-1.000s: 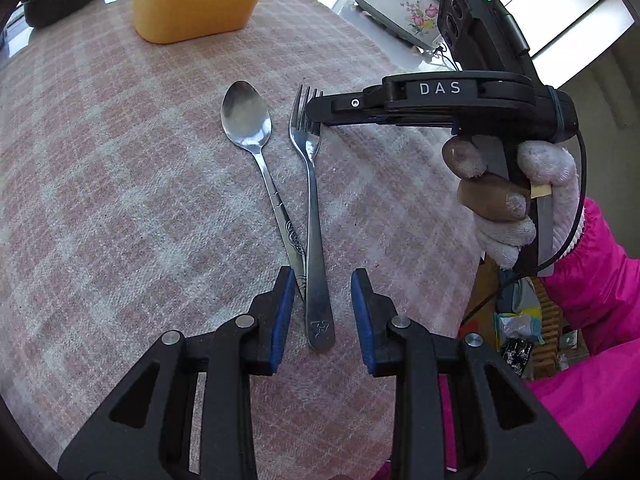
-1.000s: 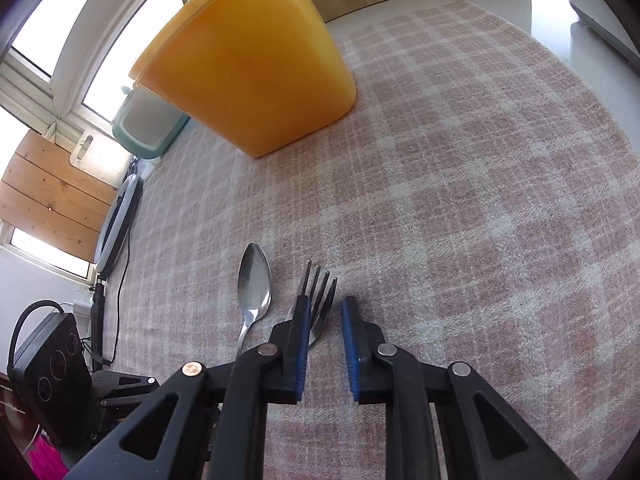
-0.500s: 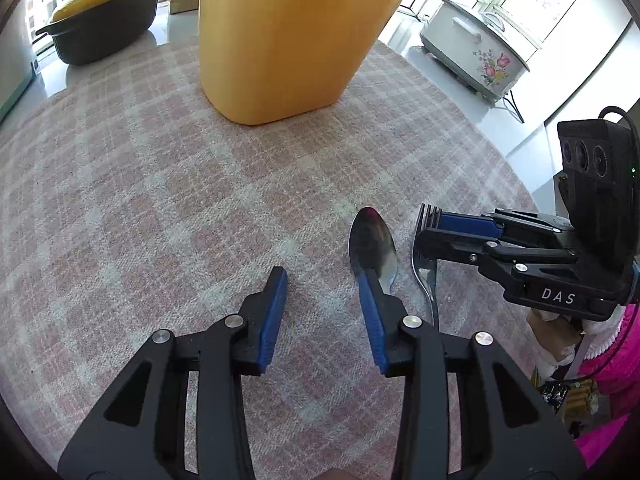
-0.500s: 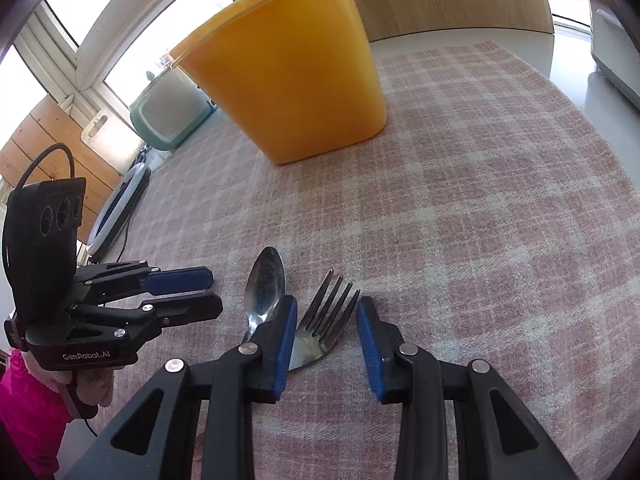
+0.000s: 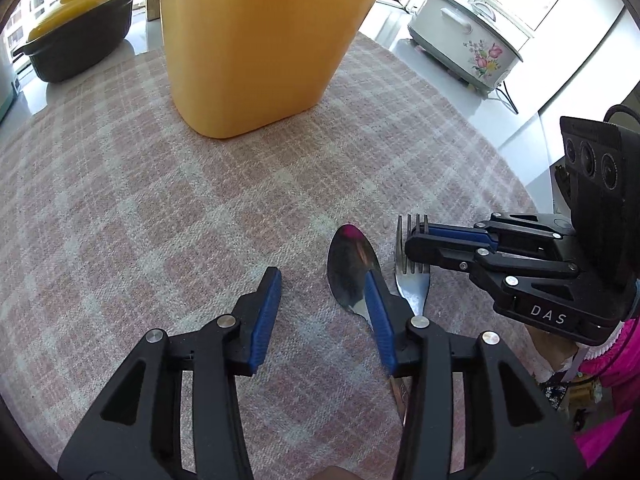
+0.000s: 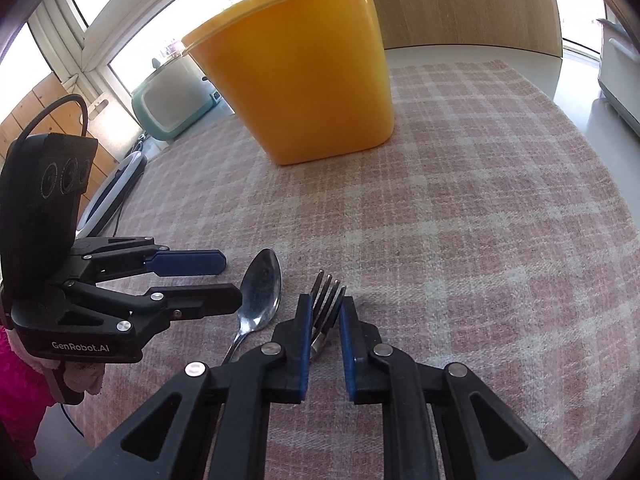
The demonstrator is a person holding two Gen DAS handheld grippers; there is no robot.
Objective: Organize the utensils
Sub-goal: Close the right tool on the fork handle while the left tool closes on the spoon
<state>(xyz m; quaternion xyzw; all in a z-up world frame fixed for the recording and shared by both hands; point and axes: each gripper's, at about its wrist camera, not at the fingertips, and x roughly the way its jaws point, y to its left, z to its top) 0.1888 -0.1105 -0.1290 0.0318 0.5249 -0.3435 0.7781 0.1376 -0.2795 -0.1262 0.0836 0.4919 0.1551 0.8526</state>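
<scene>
A steel spoon [image 5: 350, 270] and a steel fork [image 5: 412, 286] lie side by side on the pink checked cloth [image 5: 160, 220]. My left gripper [image 5: 320, 308] is open, just left of the spoon; its right finger covers the spoon's neck. My right gripper [image 6: 325, 312] has its jaws close around the fork [image 6: 326, 296], narrowly parted; the fork looks tilted between them. The spoon [image 6: 262, 288] lies just left of it. A tall yellow container [image 6: 300, 68] stands behind, utensil handles showing above its rim. The left gripper [image 6: 196, 284] shows open in the right wrist view.
A dark pot with a yellow lid [image 5: 76, 36] stands at the far left. A white flowered cooker [image 5: 464, 36] stands at the far right. A pale green appliance [image 6: 172, 100] is behind the container. The cloth's edge runs along the right [image 5: 500, 152].
Both grippers have dropped lower and closer to the utensils. The left gripper shifted off the fork handle to the left of the spoon. The right gripper's jaws narrowed around the fork's head.
</scene>
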